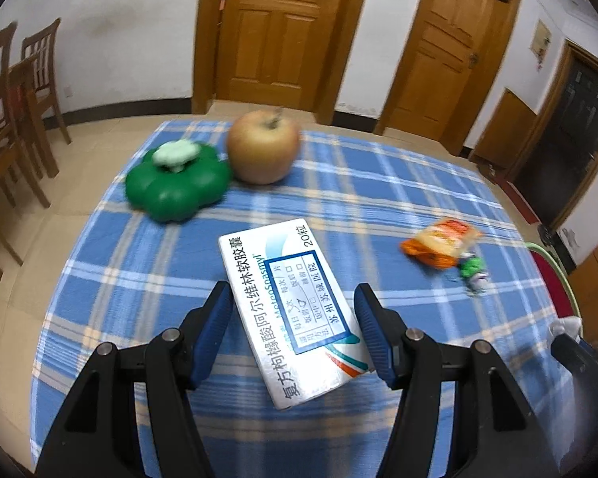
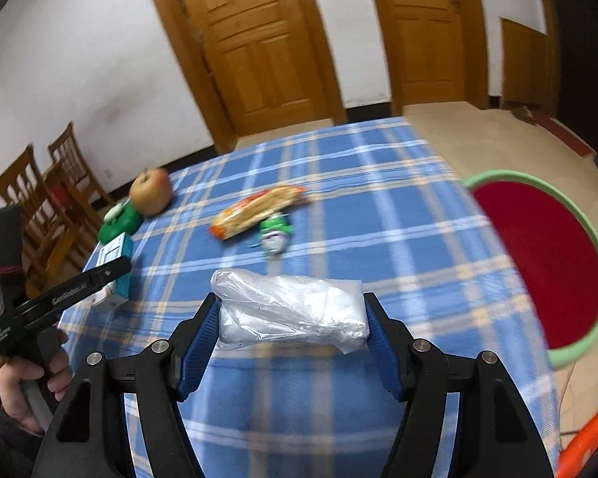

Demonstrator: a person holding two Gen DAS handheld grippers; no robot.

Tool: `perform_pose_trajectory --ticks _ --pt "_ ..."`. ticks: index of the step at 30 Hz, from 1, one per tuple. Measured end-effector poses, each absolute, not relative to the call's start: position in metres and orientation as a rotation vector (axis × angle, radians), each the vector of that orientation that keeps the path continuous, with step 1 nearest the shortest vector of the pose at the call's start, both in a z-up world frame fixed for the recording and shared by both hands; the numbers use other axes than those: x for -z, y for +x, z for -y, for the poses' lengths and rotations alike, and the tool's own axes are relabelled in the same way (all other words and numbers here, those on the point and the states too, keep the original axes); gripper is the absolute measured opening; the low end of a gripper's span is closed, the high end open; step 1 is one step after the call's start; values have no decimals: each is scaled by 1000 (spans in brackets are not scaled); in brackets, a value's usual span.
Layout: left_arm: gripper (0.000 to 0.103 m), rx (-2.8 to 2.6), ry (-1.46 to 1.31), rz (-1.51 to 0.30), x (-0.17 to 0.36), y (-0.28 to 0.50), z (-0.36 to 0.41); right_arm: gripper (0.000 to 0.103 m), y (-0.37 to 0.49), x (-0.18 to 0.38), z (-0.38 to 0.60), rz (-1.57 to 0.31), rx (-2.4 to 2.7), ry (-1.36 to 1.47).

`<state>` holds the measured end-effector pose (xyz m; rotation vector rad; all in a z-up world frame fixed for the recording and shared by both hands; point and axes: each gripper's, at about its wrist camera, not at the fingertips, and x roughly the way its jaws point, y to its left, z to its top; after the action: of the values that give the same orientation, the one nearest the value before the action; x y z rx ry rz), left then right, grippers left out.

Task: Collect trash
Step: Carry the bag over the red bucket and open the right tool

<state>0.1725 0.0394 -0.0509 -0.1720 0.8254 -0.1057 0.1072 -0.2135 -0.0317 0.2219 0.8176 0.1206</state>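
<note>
The left gripper clamped a medicine box and the right gripper squeezed a crumpled plastic bag, both raised off the checked tablecloth, likely bound for the bin.

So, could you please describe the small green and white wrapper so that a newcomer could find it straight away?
Start at the blue plaid tablecloth and find the long orange snack packet lying near its middle. The small green and white wrapper lies right against that packet's near side. It is the only crumpled, rounded scrap there, far smaller than the apple or the medicine box.
</note>
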Motion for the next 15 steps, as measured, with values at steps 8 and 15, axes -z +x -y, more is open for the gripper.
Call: perform_pose_trajectory --ticks 8,15 --pt "63 235 -136 -810 21 166 15 70 90 27 274 -787 -4 314" --pt "63 368 -99 -818 3 172 78 70 83 24 326 -755 97 380"
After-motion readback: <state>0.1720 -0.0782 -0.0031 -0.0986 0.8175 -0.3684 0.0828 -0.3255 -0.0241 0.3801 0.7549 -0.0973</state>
